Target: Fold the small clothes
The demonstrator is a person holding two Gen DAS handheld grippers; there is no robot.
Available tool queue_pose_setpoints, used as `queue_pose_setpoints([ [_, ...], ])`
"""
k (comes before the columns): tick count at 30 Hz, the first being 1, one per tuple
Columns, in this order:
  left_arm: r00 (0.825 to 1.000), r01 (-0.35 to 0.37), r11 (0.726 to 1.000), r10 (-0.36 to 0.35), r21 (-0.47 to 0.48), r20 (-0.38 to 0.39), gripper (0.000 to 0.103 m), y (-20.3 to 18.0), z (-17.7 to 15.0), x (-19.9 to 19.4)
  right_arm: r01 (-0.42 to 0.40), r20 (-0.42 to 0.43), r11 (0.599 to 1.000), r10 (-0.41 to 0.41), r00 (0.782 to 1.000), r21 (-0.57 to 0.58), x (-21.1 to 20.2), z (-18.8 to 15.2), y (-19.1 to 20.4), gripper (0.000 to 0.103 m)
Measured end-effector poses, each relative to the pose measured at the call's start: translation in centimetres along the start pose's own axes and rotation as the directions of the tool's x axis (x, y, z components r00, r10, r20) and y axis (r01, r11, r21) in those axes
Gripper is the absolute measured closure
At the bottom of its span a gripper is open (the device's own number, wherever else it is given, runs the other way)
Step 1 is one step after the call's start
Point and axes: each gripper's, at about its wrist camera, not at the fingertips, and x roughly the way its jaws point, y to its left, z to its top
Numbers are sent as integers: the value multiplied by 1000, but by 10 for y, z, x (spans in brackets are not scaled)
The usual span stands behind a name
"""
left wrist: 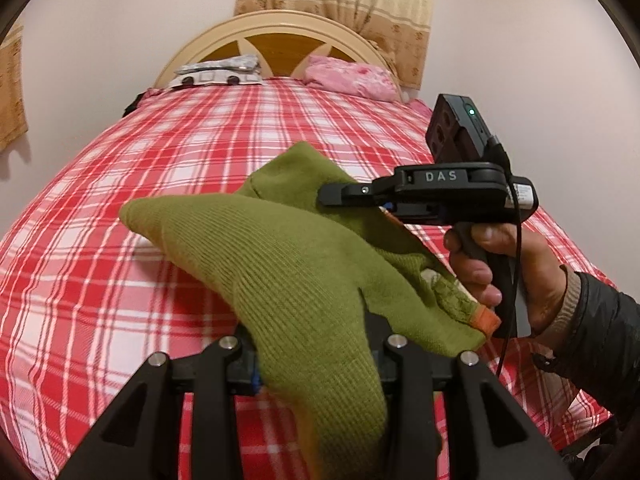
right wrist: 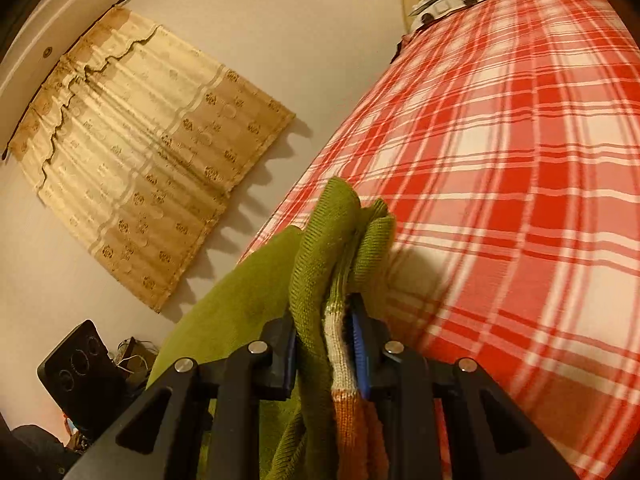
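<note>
Both pairs of jaws are closed on the same olive-green ribbed knit garment (left wrist: 280, 264). The left gripper (left wrist: 316, 344) clamps a fold of it low in its own view, the cloth draping over its black fingers. The garment hangs lifted above the red-and-white checked bedspread (left wrist: 120, 184), stretching rightward to the right gripper (right wrist: 326, 344), held in the person's right hand (left wrist: 496, 268), which pinches a bunched edge showing a white and orange striped band.
</note>
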Motion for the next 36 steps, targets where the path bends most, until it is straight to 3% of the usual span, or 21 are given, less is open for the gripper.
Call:
queue_pose_setpoints([
  [17, 999, -53, 997, 53, -56, -1, 67, 39, -25, -18, -63, -65, 998, 63, 996, -2, 65, -14, 31, 79],
  [36, 997, -60, 996, 56, -71, -56, 67, 55, -63, -18, -60, -80, 997, 63, 995, 38, 77, -16, 17, 79],
])
